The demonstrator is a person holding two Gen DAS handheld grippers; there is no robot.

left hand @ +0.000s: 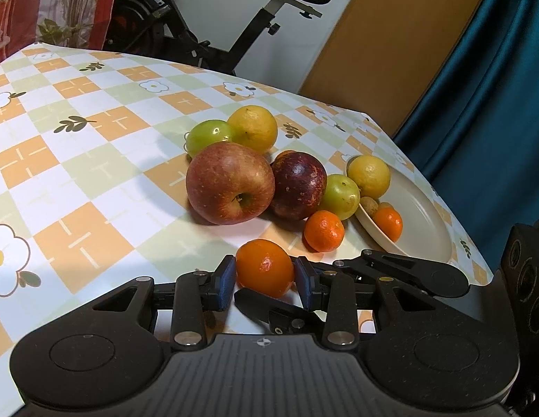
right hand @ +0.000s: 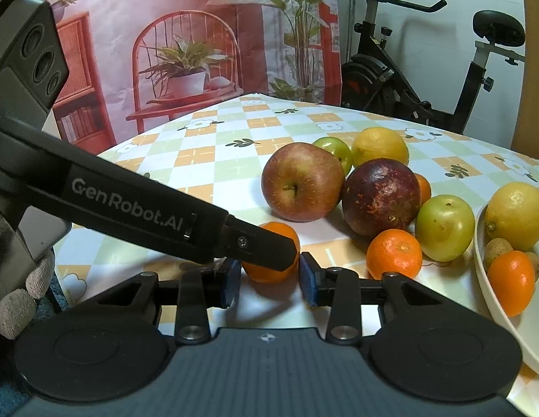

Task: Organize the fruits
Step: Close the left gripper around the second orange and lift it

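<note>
A small orange (left hand: 265, 271) hangs just above the checked tablecloth (left hand: 95, 173), near its front edge. My left gripper (left hand: 266, 283) is shut on it, one blue pad against each side. In the right wrist view a black left finger (right hand: 262, 243) lies across the same orange (right hand: 257, 274), and my right gripper (right hand: 270, 283) has its pads against the orange's two sides. Its black fingers (left hand: 269, 307) reach in from the right, crosswise to the left gripper. Behind stand a red apple (left hand: 229, 184) and a dark red fruit (left hand: 299, 184).
A cream plate (left hand: 422, 215) at the right holds a lemon (left hand: 368, 177), an orange (left hand: 389, 224) and small brown fruits. Two green fruits, a lemon (left hand: 254, 128) and another orange (left hand: 323, 231) lie loose. An exercise bike (left hand: 200, 34) stands behind the table, a blue curtain (left hand: 478, 104) at its right.
</note>
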